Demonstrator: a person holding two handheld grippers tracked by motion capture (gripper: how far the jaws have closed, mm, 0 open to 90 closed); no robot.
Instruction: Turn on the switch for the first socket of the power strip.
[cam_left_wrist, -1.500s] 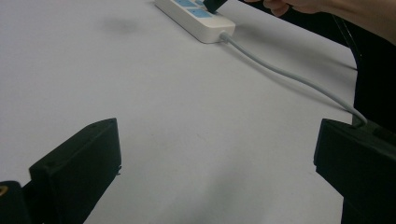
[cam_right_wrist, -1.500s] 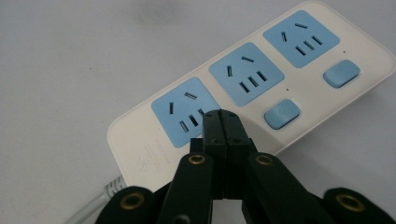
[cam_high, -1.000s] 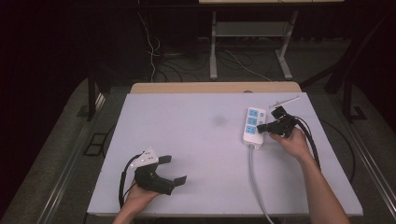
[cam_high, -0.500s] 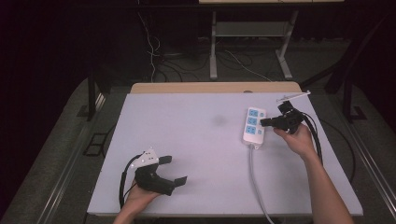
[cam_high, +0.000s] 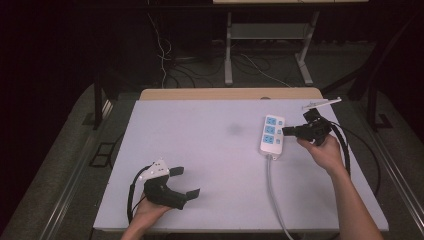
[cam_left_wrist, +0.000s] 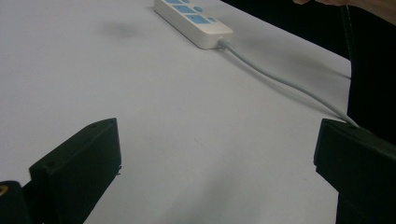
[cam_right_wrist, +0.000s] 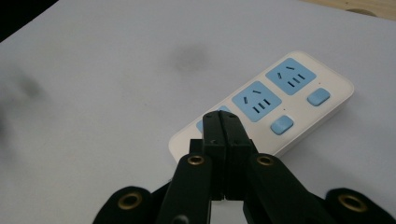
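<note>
Right of the power strip (cam_high: 272, 135), just off its long edge: right gripper (cam_high: 289, 131), held in the right hand (cam_high: 325, 152), jaws pressed flat together with nothing between them. Tips aimed at the strip's side, apart from it in the high view. Same closed pair seen from the right gripper view (cam_right_wrist: 224, 126), hanging above the strip's cable end, over the socket nearest that end.

On the white table (cam_high: 200, 145), at its right part: the strip itself (cam_right_wrist: 280, 109), white, lying flat, blue socket faces up, small blue switches beside the sockets. From the strip's near end: grey cable (cam_high: 272, 190), running toward the table's near edge and off it.

Far left of the strip, close to the table's near edge: left gripper (cam_high: 185, 181), cradled in the left hand (cam_high: 145, 212), jaws spread wide and empty, pointing toward the strip's side of the table. From the left gripper view (cam_left_wrist: 210, 154), both black jaws well apart with bare table between them, the strip (cam_left_wrist: 194, 21) far ahead and its cable (cam_left_wrist: 280, 81) trailing past the jaw on that view's right.

Beyond the strip, along the table's far edge: a wooden board (cam_high: 230, 94).
</note>
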